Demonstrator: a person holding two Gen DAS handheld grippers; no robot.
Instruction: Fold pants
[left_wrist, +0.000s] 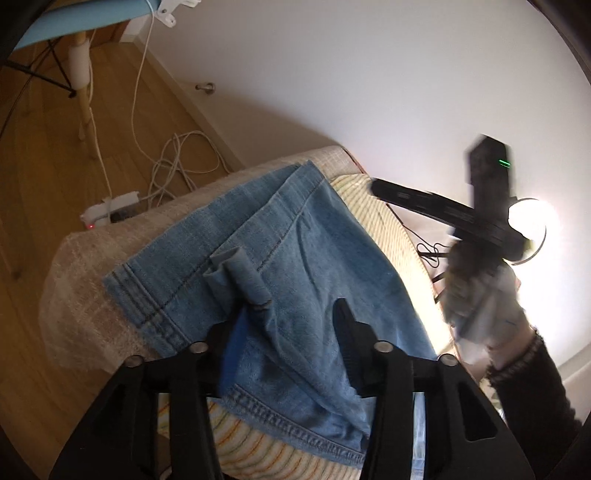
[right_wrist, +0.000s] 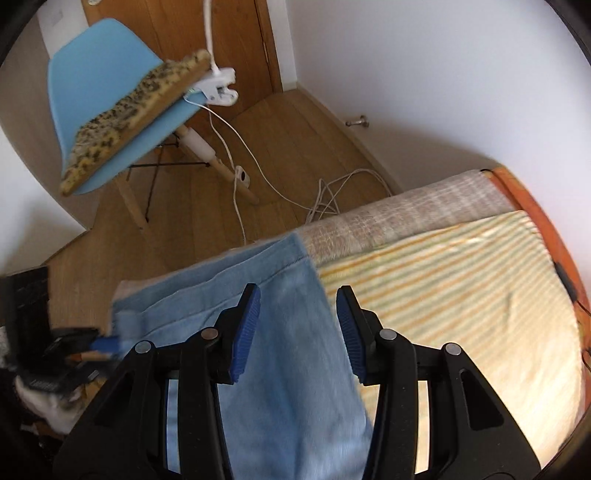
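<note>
The bed (right_wrist: 461, 266) with its striped cover is carrying the jeans (left_wrist: 295, 258), which are lying folded along its left side, a rolled denim strip (left_wrist: 240, 275) sitting on top. My left claw (left_wrist: 291, 325) is hovering over their near part, its jaws apart with denim between them. My right claw (right_wrist: 299, 325) is standing open above the jeans' right edge, gripping nothing.

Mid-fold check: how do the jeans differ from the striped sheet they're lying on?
The jeans are plain blue denim with stitched seams, while the striped sheet is pale with thin yellow-orange stripes. The jeans lie doubled over and rumpled; the striped sheet is spread flat. The jeans sit on top and the striped sheet lies beneath them. Both are soft cloth.
</note>
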